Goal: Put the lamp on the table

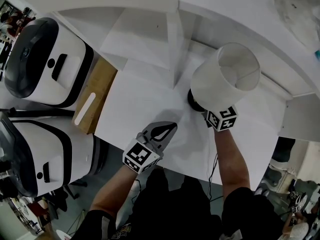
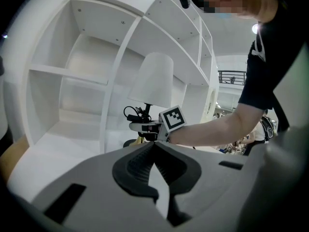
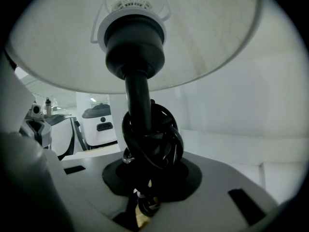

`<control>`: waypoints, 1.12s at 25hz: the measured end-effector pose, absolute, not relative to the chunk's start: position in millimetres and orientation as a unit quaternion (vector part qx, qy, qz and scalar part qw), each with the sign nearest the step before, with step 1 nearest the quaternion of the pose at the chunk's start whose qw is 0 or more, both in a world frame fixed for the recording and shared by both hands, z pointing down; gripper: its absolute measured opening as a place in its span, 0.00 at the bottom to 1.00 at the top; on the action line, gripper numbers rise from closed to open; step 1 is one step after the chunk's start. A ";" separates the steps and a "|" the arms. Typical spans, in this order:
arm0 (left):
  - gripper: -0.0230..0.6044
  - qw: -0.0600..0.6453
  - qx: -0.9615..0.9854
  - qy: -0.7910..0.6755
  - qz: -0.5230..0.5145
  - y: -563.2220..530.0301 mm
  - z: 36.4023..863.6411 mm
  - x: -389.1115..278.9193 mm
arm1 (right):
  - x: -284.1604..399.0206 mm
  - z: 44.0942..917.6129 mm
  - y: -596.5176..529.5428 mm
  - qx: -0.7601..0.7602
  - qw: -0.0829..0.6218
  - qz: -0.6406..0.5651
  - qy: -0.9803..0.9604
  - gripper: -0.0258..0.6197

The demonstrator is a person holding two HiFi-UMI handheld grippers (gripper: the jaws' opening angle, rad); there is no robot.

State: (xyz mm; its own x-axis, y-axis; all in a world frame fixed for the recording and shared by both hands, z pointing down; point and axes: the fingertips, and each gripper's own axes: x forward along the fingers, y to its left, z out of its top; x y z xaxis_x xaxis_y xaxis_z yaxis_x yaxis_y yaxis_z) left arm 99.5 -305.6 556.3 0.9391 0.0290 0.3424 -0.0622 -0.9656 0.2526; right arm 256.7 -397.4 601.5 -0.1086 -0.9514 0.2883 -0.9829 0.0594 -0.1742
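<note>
Over the white counter [image 1: 142, 106], a lamp [image 1: 225, 79] is held by the right gripper [image 1: 212, 115].
At lower centre of the head view, the left gripper [image 1: 171, 126] is seen over the counter with its jaws brought together on nothing. Right of centre, the right gripper's jaws are clamped on the lamp's black stem [image 3: 136, 98], around which a black cord [image 3: 154, 139] is wound. The white shade [image 2: 154, 79] is carried upright, and the dark base [image 1: 194, 100] is seen low over the counter's far part; whether it touches cannot be told. Beyond, at the top of the frame, white shelving [image 1: 150, 31] is seen.
</note>
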 end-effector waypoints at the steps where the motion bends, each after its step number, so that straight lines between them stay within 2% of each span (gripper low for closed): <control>1: 0.05 0.132 0.976 -0.010 0.174 -305.4 556.9 98.8 | 256.5 602.9 -397.8 0.666 0.049 0.164 -0.726 0.18; 17: 0.05 0.140 0.975 -0.013 0.170 -299.4 562.0 95.4 | 251.5 611.4 -393.2 0.670 0.047 0.152 -0.725 0.19; 22: 0.05 0.141 0.975 -0.013 0.171 -292.1 558.7 96.6 | 255.5 615.4 -379.8 0.683 0.041 0.159 -0.711 0.27; 28: 0.05 0.143 0.974 -0.016 0.173 -281.2 558.9 93.0 | 251.3 620.8 -350.9 0.688 0.045 0.167 -0.705 0.28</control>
State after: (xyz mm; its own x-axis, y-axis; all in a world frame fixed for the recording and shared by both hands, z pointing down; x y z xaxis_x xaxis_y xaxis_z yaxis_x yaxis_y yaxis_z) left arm 93.0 -281.2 558.9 0.9397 0.0186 0.3415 -0.0803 -0.9586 0.2732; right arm 251.3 -350.9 620.8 -0.0498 -0.9545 0.2939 -0.9849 -0.0020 -0.1734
